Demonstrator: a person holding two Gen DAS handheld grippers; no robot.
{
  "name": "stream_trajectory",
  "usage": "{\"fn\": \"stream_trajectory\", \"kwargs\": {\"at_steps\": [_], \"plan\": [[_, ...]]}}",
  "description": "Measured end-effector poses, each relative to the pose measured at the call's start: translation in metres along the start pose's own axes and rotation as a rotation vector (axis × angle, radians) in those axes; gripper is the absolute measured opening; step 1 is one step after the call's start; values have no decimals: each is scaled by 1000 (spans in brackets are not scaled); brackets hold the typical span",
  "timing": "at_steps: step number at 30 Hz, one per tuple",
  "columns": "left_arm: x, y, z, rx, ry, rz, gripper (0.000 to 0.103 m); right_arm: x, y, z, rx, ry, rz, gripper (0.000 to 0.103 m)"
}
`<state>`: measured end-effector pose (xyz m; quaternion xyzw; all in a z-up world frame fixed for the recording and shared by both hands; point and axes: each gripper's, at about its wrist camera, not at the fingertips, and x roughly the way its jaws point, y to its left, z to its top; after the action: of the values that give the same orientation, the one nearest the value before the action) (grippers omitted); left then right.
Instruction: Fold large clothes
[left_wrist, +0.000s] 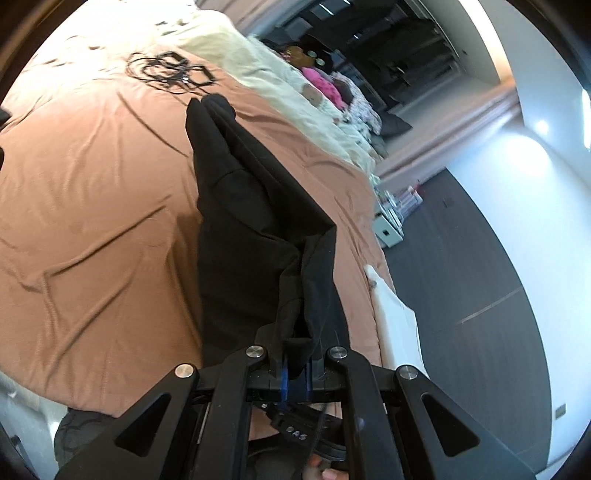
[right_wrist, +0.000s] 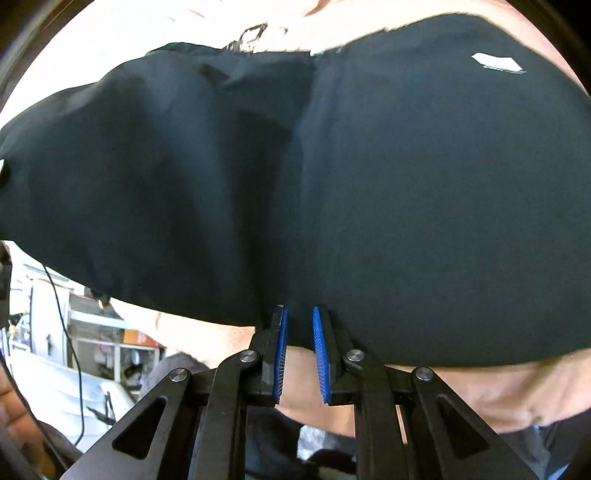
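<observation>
One black garment (left_wrist: 255, 206) is all I am working with, and it stretches away from my left gripper (left_wrist: 295, 363) in a long folded band across the brown bedspread (left_wrist: 92, 206), its far end lying near a tangle of black cables (left_wrist: 166, 70). My left jaws are pinched nearly together on a bunched edge of that cloth, which rises out from between the blue pads. Seen from my right gripper (right_wrist: 299, 354), the same garment (right_wrist: 295, 177) fills most of the view as a broad dark sheet with a small white label (right_wrist: 496, 62) near its upper right. My right jaws stand narrowly apart with nothing between the pads; their tips are at the cloth's near edge. Beyond the bedspread lies a cream fluffy blanket (left_wrist: 280, 85), then dark floor (left_wrist: 461, 280).
</observation>
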<state>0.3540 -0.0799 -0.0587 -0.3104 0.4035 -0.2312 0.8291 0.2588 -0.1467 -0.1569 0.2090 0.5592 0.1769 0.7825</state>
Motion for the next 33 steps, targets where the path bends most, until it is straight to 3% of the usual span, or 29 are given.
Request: {"fn": "stream_trajectory", "kwargs": {"at_steps": [10, 17, 20, 22, 23, 24, 25, 27, 29, 32, 33], "plan": [[59, -57, -22, 113, 131, -31, 8, -100, -45, -4, 91, -208, 14, 16], [127, -90, -50, 188, 292, -34, 8, -149, -92, -21, 175, -301, -32, 16], [152, -96, -61, 225, 370, -16, 14, -158, -109, -30, 207, -323, -77, 16], [163, -93, -64, 204, 419, -41, 20, -166, -121, -31, 215, -331, -103, 32], [165, -91, -66, 189, 438, -59, 24, -168, -126, -31, 226, -335, -102, 48], [166, -89, -65, 181, 445, -75, 28, -170, -128, -33, 234, -341, -98, 56], [164, -88, -63, 185, 440, -74, 32, -171, -131, -33, 235, -345, -91, 57], [157, -85, -56, 194, 411, -60, 67, -169, -133, -29, 237, -342, -63, 59], [142, -78, -49, 180, 359, -46, 81, -168, -134, -25, 239, -336, -22, 66], [125, -61, -31, 162, 316, 2, 81, -161, -127, -17, 229, -337, 45, 85], [120, -52, -25, 156, 306, 30, 81, -156, -123, -13, 221, -336, 63, 86]]}}
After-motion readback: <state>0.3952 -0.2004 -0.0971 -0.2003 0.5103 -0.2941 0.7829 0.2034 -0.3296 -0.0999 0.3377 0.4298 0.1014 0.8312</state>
